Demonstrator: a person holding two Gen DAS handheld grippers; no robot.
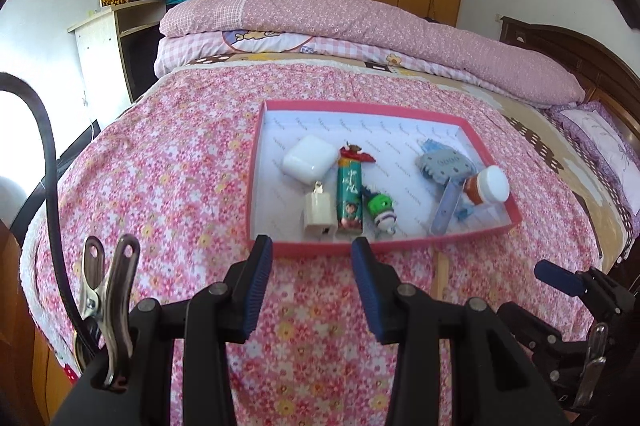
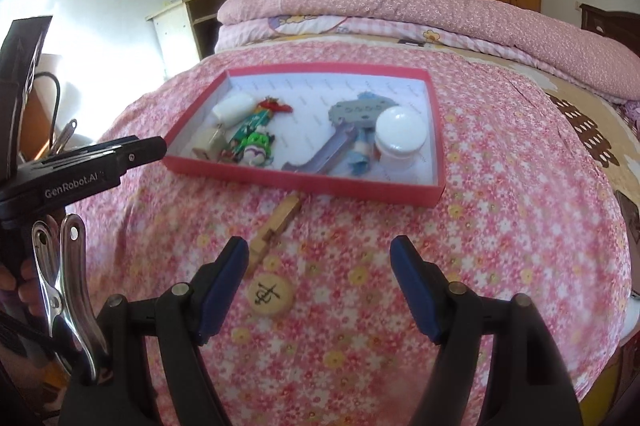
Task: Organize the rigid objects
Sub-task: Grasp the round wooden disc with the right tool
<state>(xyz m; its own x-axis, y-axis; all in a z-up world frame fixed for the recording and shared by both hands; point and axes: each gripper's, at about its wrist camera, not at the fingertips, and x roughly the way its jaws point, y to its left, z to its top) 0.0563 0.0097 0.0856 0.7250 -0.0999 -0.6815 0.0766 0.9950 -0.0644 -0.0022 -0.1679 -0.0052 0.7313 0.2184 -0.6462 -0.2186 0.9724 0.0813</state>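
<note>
- Left gripper (image 1: 312,254) stood spread and empty, just short of the red tray (image 1: 320,249).
- Right gripper (image 2: 318,258) was spread wide, empty, above the floral bedspread (image 2: 500,226).
- A wooden clothespin (image 2: 276,226) and round wooden token (image 2: 270,293) lay outside the tray; charger, toys and jar lay inside.

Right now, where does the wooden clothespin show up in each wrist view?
Left wrist: only a sliver of the clothespin shows, lower right of centre, just below the red tray's near rim.
Right wrist: clothespin in full, centre, on the bedspread below the tray.
Shared landmark: the red tray.
</note>
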